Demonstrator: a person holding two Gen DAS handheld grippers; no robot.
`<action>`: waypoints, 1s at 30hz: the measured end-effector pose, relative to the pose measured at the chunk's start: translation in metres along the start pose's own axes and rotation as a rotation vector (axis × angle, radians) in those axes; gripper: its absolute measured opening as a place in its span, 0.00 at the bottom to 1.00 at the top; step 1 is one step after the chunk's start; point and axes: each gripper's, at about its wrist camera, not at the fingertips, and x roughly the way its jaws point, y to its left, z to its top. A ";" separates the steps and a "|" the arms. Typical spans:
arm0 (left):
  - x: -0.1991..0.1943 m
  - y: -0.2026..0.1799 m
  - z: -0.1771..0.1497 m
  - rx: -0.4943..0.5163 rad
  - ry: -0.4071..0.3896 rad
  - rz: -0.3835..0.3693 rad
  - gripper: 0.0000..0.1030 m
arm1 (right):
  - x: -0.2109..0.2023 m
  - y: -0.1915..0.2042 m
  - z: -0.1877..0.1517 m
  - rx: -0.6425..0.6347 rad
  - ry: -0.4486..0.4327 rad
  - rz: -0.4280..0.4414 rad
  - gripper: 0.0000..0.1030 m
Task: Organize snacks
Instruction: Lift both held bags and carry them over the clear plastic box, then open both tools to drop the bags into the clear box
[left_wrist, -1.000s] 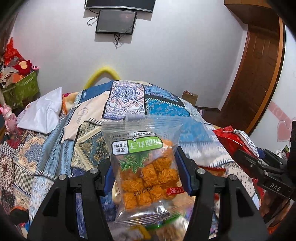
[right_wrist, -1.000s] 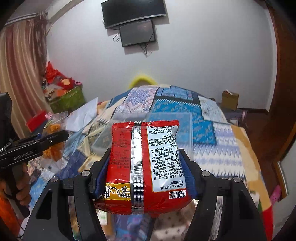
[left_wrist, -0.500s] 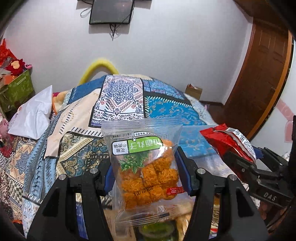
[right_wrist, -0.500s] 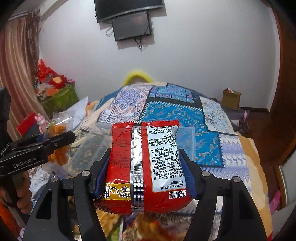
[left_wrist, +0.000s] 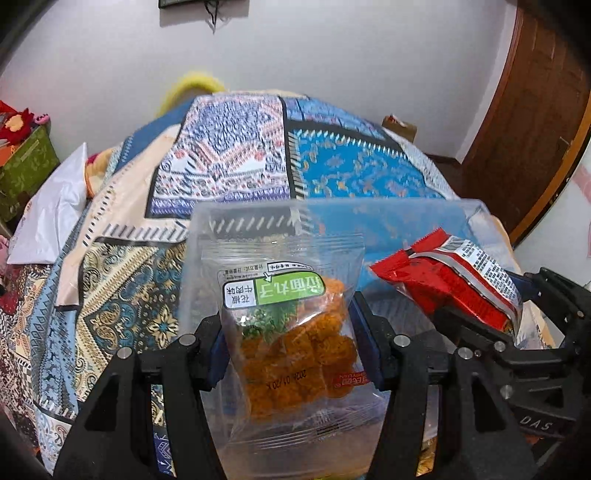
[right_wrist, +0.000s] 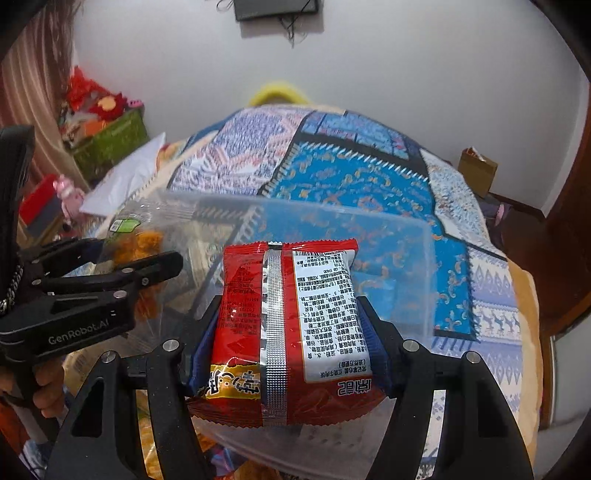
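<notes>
a patchwork quilt (left_wrist: 229, 173) covers the bed below a white wall (left_wrist: 332, 48), with a wooden door (left_wrist: 546, 96) at right. the left gripper (left_wrist: 291, 347) pinches a clear snack bag (left_wrist: 291, 332); the right gripper (right_wrist: 288, 350) pinches a red packet (right_wrist: 288, 325) above a clear bin (right_wrist: 406, 236).

The clear bin (left_wrist: 388, 218) stands open on top, so entry from above is free. Its far wall blocks forward. Both grippers (left_wrist: 291, 354) (right_wrist: 291, 350), close together, crowd its opening.

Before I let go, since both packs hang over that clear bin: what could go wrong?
The clear bin is see-through, so its rim is easy to misjudge. The red packet and the transparent snack bag hang close together, so the left tongs and right tongs could bump.
</notes>
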 end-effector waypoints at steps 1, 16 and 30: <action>0.002 0.000 -0.001 0.001 0.007 0.000 0.56 | 0.001 0.001 -0.001 -0.008 0.011 -0.002 0.63; -0.024 -0.002 -0.005 -0.003 0.012 -0.002 0.60 | -0.021 0.005 -0.002 -0.008 -0.007 -0.023 0.66; -0.132 0.011 -0.050 0.055 -0.098 0.019 0.72 | -0.120 0.022 -0.023 0.012 -0.199 -0.024 0.72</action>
